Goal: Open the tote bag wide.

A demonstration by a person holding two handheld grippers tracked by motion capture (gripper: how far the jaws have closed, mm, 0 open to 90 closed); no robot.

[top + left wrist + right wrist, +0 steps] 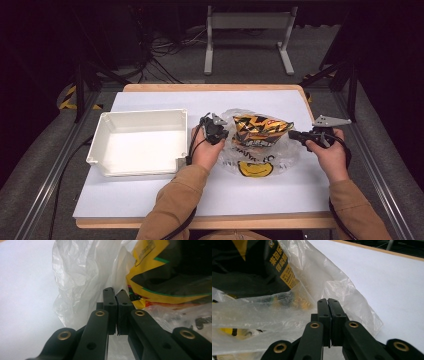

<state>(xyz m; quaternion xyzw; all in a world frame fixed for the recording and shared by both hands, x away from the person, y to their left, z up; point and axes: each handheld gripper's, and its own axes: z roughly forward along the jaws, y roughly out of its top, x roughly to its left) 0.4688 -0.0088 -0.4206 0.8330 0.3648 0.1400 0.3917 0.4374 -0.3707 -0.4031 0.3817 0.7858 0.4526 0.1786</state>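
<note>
Landmark: white tray (102, 131), open-topped, on the left part of the white table (260, 192).
Plastic bag (260, 159): clear, crumpled, with a yellow smiley print on its near part; lies on the table just right of the tray.
Snack packet (260, 129): yellow and black zigzag print, inside the plastic bag, in its far part.
Packet's long axis: runs left to right, pointing toward the tray at one end and away from it at the other; the end away from the tray tapers.
Left gripper (223, 134): between the tray and the bag, at the bag's tray-side edge; in the left gripper view (116, 295) the jaws are pressed together on a fold of the bag's film.
Right gripper (291, 134): at the bag's edge away from the tray; in the right gripper view (327, 301) the jaws are closed on the film.
Bag's mouth: held at opposite edges by the two grippers, the packet between them.
</note>
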